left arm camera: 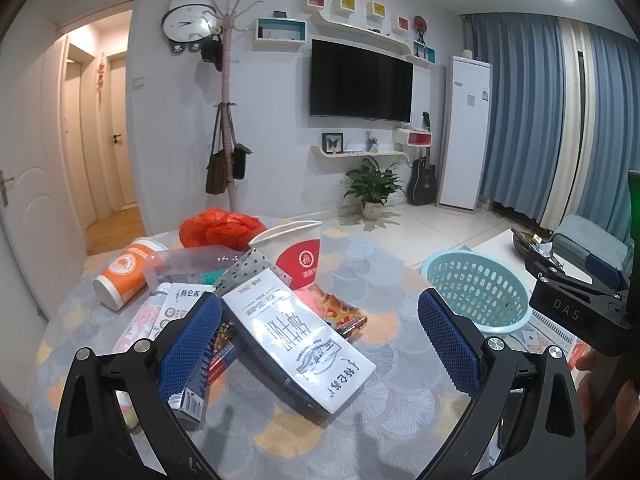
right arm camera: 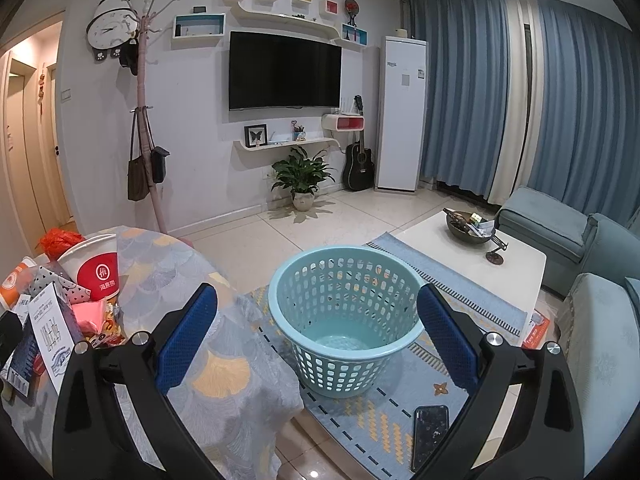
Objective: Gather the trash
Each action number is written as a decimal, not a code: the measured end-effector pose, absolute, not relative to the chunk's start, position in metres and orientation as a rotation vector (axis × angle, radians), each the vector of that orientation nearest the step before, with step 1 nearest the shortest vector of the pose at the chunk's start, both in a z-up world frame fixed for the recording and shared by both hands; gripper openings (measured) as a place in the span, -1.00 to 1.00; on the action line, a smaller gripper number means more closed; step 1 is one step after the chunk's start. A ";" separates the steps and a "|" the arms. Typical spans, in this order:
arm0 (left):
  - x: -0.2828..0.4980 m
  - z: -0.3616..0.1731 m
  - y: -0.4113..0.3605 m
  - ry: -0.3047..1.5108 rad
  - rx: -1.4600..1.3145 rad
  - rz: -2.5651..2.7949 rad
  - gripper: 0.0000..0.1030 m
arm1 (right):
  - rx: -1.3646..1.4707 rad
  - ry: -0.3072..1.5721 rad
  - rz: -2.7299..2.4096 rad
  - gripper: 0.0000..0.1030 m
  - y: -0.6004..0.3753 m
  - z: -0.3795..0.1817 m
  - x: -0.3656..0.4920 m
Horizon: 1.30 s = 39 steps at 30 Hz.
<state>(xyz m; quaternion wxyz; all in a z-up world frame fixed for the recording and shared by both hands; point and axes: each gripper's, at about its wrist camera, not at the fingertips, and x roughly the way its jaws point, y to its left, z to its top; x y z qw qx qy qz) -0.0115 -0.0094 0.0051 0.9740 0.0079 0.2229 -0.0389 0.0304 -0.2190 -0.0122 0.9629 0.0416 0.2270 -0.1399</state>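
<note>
- Left tool (left arm camera: 320, 344) is hovering low over the worktop (left arm camera: 360, 420), blue pads spread wide and gripping nothing; the white milk carton (left arm camera: 298, 338) is lying flat between them at lower centre, so this looks like the lining-up for a first pick.
- Trash is sitting heaped at centre left of the left view: red paper cup (left arm camera: 294, 254), orange cup (left arm camera: 124, 272) on its side, clear bottle (left arm camera: 188, 262), red plastic bag (left arm camera: 220, 228), snack wrapper (left arm camera: 340, 312).
- Right tool (right arm camera: 318, 338) is also standing spread and empty, framing the blue basket (right arm camera: 346, 320) at centre frame.
- Basket is sitting on the rug (right arm camera: 380, 412) just beside the worktop, apparently empty, probably placed there for short drops.
- A phone (right arm camera: 430, 438) is lying on the rug, lower right.
</note>
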 end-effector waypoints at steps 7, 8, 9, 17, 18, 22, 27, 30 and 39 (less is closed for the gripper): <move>-0.014 0.009 -0.017 0.451 -0.004 -0.084 0.86 | 0.079 0.458 -0.278 0.84 -0.217 -0.012 0.029; -0.013 0.006 -0.015 0.451 -0.003 -0.082 0.86 | 0.078 0.456 -0.278 0.82 -0.217 -0.012 0.029; -0.011 0.004 -0.007 0.452 0.004 -0.081 0.86 | 0.077 0.456 -0.277 0.81 -0.216 -0.012 0.029; -0.011 0.006 -0.006 0.451 -0.006 -0.080 0.86 | 0.076 0.463 -0.269 0.80 -0.213 -0.013 0.030; -0.011 0.005 -0.001 0.450 -0.012 -0.081 0.86 | 0.075 0.463 -0.268 0.80 -0.213 -0.013 0.030; -0.010 0.006 0.001 0.454 -0.030 -0.082 0.86 | 0.074 0.465 -0.264 0.80 -0.212 -0.012 0.031; -0.011 0.009 0.002 0.449 -0.033 -0.064 0.86 | 0.071 0.471 -0.243 0.73 -0.207 -0.012 0.033; -0.014 0.013 0.031 0.443 -0.044 -0.027 0.86 | 0.061 0.476 -0.204 0.58 -0.197 -0.011 0.036; -0.012 0.004 0.127 0.565 -0.113 0.071 0.84 | -0.006 0.504 0.057 0.37 -0.139 -0.009 0.046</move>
